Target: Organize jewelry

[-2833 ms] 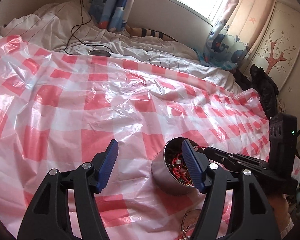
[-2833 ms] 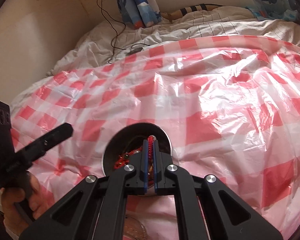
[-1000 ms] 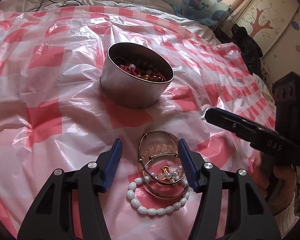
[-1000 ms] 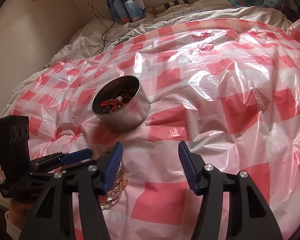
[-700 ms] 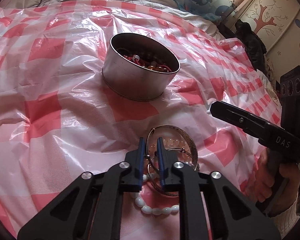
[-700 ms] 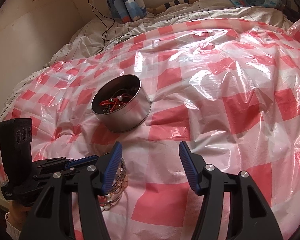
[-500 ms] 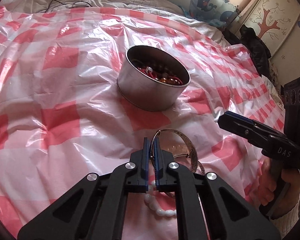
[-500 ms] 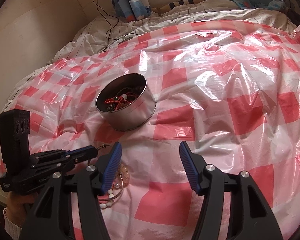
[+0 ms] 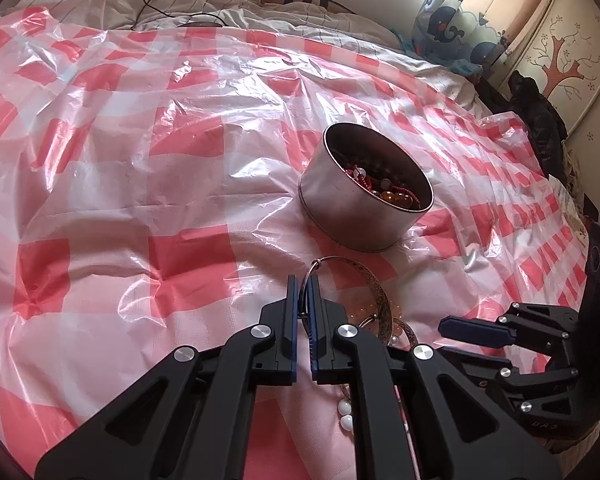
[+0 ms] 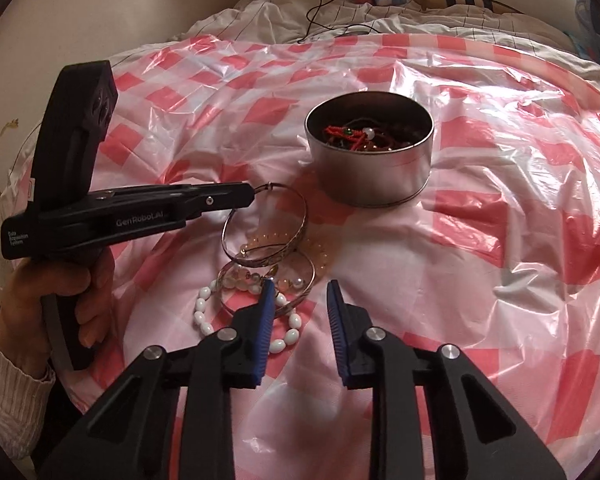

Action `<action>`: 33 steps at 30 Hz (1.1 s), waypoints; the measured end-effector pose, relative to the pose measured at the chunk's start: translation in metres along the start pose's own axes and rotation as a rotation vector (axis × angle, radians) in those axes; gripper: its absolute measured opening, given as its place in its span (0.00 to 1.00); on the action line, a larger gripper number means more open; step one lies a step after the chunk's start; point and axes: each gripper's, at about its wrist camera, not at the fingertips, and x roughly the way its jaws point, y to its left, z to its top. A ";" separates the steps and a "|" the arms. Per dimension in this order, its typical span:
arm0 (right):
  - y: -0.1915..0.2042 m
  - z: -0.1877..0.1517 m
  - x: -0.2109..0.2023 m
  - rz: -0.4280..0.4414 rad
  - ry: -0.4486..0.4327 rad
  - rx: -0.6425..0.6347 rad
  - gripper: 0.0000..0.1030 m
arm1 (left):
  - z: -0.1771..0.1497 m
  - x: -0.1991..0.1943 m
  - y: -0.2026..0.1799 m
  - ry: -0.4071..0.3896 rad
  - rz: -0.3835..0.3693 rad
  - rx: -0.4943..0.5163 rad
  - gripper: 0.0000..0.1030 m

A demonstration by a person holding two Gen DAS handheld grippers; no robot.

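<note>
A round metal tin (image 9: 356, 216) (image 10: 376, 176) holding red cords and beads stands on the red-checked plastic sheet (image 9: 140, 200). My left gripper (image 9: 302, 286) (image 10: 254, 193) is shut on the rim of a silver bangle (image 9: 374, 284) (image 10: 266, 236) and holds it tilted up. Under it lie a second silver bangle (image 10: 310, 276), a clear bead bracelet (image 10: 320, 250) and a white bead bracelet (image 10: 204, 314) (image 9: 346, 416). My right gripper (image 10: 300, 286) hovers over the near edge of this pile with its jaws closing; the pads press on nothing. One of its fingers (image 9: 472, 330) shows in the left wrist view.
A person's hand (image 10: 80, 292) in a white sleeve holds the left gripper's handle. Rumpled white bedding with a black cable (image 10: 320, 4) lies behind the sheet. A beige wall (image 10: 60, 40) is at the left, and a curtain (image 9: 452, 16) and a painted wardrobe (image 9: 560, 60) at the right.
The left gripper shut on the silver bangle and tipped its edge up. The right gripper swung left over the jewelry pile and its jaws narrowed.
</note>
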 end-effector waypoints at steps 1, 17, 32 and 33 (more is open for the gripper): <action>0.000 -0.001 0.002 0.006 0.003 0.006 0.22 | 0.000 0.000 0.000 0.000 0.001 -0.001 0.04; -0.013 0.000 0.004 -0.020 0.005 0.061 0.01 | 0.000 0.003 0.001 0.008 -0.008 -0.009 0.04; -0.022 0.001 0.005 0.082 -0.021 0.203 0.55 | -0.002 0.007 -0.003 0.022 -0.012 -0.002 0.04; -0.021 0.002 0.004 0.074 -0.027 0.193 0.54 | -0.001 0.007 -0.003 0.022 -0.011 -0.001 0.04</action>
